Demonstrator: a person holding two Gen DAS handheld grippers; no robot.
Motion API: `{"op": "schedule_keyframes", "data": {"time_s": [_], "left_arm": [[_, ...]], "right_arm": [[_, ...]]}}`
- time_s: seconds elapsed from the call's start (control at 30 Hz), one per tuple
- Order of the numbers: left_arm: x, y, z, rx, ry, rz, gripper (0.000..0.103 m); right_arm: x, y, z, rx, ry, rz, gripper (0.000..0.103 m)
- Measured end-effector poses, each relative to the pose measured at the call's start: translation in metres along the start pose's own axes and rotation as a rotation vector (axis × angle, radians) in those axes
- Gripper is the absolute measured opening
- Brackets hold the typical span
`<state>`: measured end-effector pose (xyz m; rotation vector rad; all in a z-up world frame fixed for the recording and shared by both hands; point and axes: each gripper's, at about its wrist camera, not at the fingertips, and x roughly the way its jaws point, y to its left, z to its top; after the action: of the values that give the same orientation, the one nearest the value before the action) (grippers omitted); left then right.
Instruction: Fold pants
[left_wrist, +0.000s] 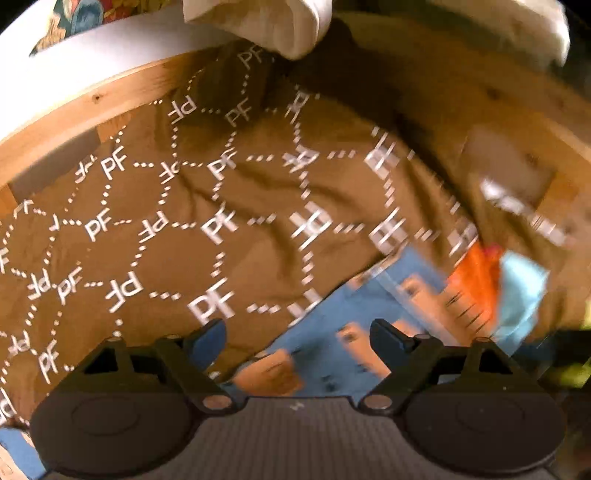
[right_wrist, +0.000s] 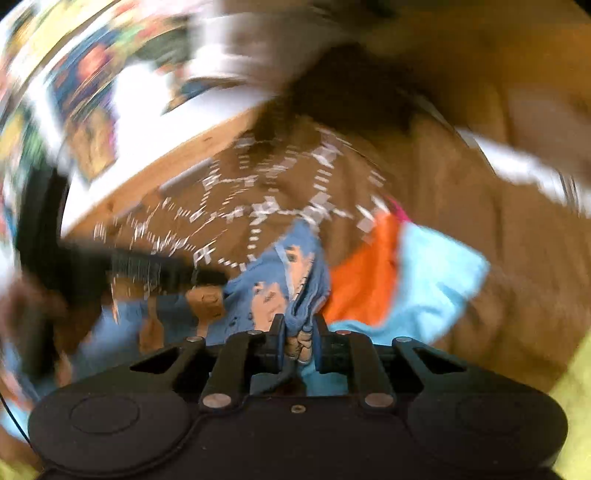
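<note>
We see a brown cloth (left_wrist: 155, 229) printed with white "PF" letters and dotted hexagons covering the surface. A pale wooden frame (left_wrist: 92, 99) curves along its edge at ten o'clock, with a white band (left_wrist: 110, 40) beyond it. The light is warm and yellowish.

The right wrist view is smeared with motion blur: the colourful patches (right_wrist: 85, 66) at upper left cannot be identified, and the white print on the brown cloth (right_wrist: 280, 206) is unreadable there. The blue patterned pants (right_wrist: 273, 291) vanish behind the right gripper (right_wrist: 298, 341), so their full shape stays hidden. In the left wrist view, the orange and light-blue fabric (left_wrist: 495, 284) is blurred, and the cream cloth (left_wrist: 266, 22) is cut off by the top edge.
</note>
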<state>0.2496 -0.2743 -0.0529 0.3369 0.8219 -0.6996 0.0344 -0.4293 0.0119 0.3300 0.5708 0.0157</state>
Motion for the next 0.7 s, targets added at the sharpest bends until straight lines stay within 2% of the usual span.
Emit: {"op": "schedule_keyframes", "data": {"time_s": [0.1,0.2,0.27,0.37,0.47,0.53,0.63,0.7], "left_arm": [[-0.007,-0.009,0.018,-0.049,0.055,-0.059,0.083],[-0.010,-0.028,0.029,-0.021,0.103,-0.088,0.083],[-0.002,-0.043,0.035,-0.008,0.171,-0.080,0.083],[0.012,-0.052,0.037,-0.044,0.250,-0.070,0.081],[0.022,-0.054,0.034,-0.075,0.269,-0.062,0.074],[0.027,-0.054,0.032,-0.082,0.284,-0.031,0.066],[0.029,-0.044,0.028,-0.115,0.296,-0.021,0.042],[0.022,-0.033,0.023,-0.156,0.286,-0.033,0.020]], "right_arm": [[0.001,0.038,-0.010,-0.256,-0.037,-0.060,0.015],[0.008,0.066,-0.022,-0.434,-0.032,-0.102,0.015],[0.012,0.076,-0.029,-0.506,-0.023,-0.117,0.015],[0.015,0.083,-0.034,-0.572,-0.028,-0.134,0.015],[0.015,0.084,-0.036,-0.599,-0.029,-0.141,0.015],[0.015,0.085,-0.037,-0.615,-0.030,-0.145,0.015],[0.013,0.087,-0.039,-0.630,-0.031,-0.140,0.015],[0.012,0.089,-0.039,-0.634,-0.033,-0.134,0.015]]}}
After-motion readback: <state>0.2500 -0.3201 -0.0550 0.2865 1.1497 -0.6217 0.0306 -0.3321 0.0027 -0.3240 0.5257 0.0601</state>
